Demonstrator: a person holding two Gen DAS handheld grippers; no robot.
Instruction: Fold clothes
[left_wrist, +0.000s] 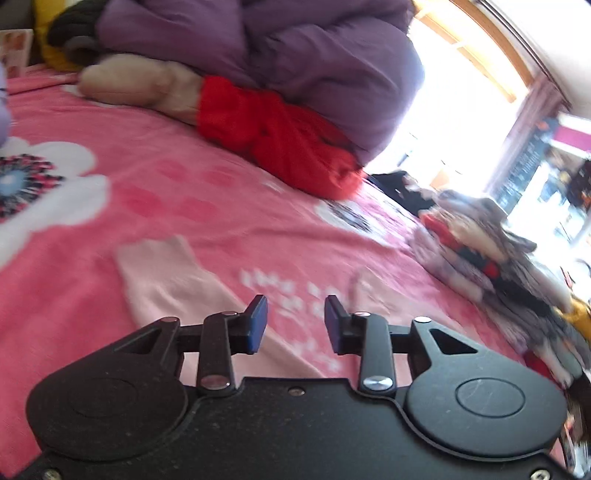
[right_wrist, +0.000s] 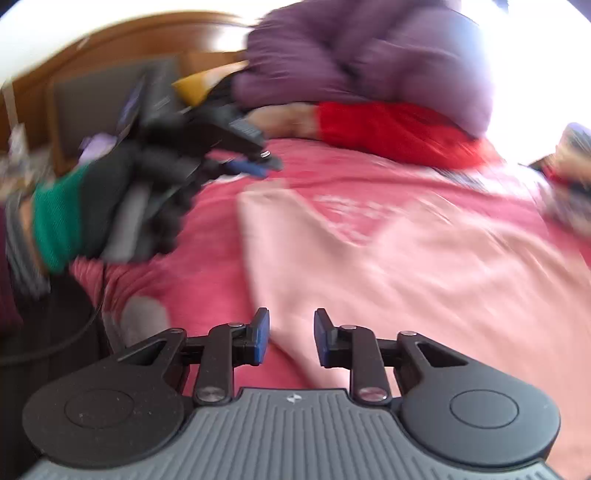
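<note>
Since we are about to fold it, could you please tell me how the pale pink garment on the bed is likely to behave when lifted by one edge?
The pale pink garment lies flat and creased on the bedspread, so it would probably droop limply. It looks thin, so likely light. Pushed, it would probably bunch up rather than slide.

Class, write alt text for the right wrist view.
The right hand-held gripper, jaws apart and empty, hovers over a pale pink garment spread on a pink bedsheet; the left hand-held gripper is at upper left.
</note>
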